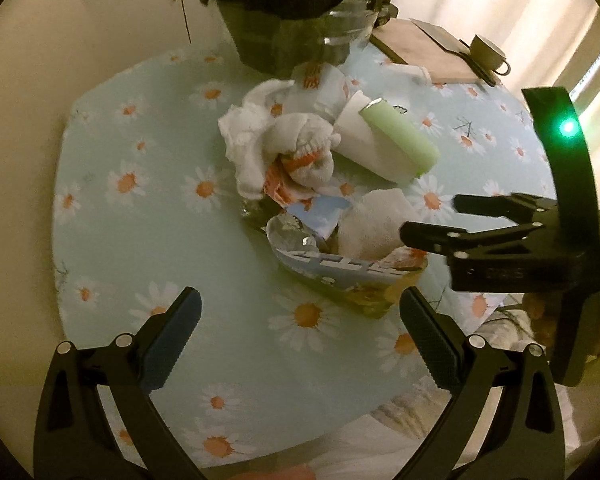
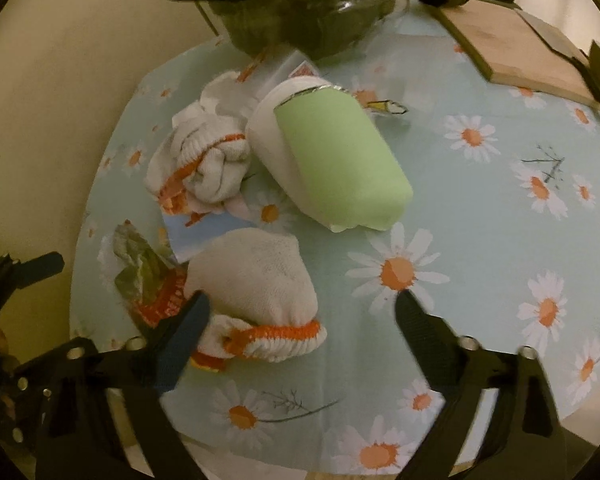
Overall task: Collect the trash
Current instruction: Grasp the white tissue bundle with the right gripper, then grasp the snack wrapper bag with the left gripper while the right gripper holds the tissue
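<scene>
Where the trash is heaped at the middle of the daisy-patterned surface (image 1: 148, 240), a white sock (image 2: 256, 276) with an orange cuff is seen lying on a crumpled wrapper (image 1: 352, 276). Beyond it, a knotted sock (image 1: 300, 152) is found against a tissue (image 1: 252, 120), with a pale green carton (image 2: 340, 160) resting on its side just beside them. A bin (image 1: 284, 28) lined with a dark bag is placed at the far edge, and a wooden board (image 1: 432, 52) and a cup (image 1: 490, 52) are noted to its right.

The right tongs (image 2: 300, 308) are held apart over the near sock; its cuff lies between them, and no pad is seen pressing on it. The left tongs (image 1: 300, 312) are held wide apart above the surface, nothing being gripped, with the wrapper just ahead of them.
</scene>
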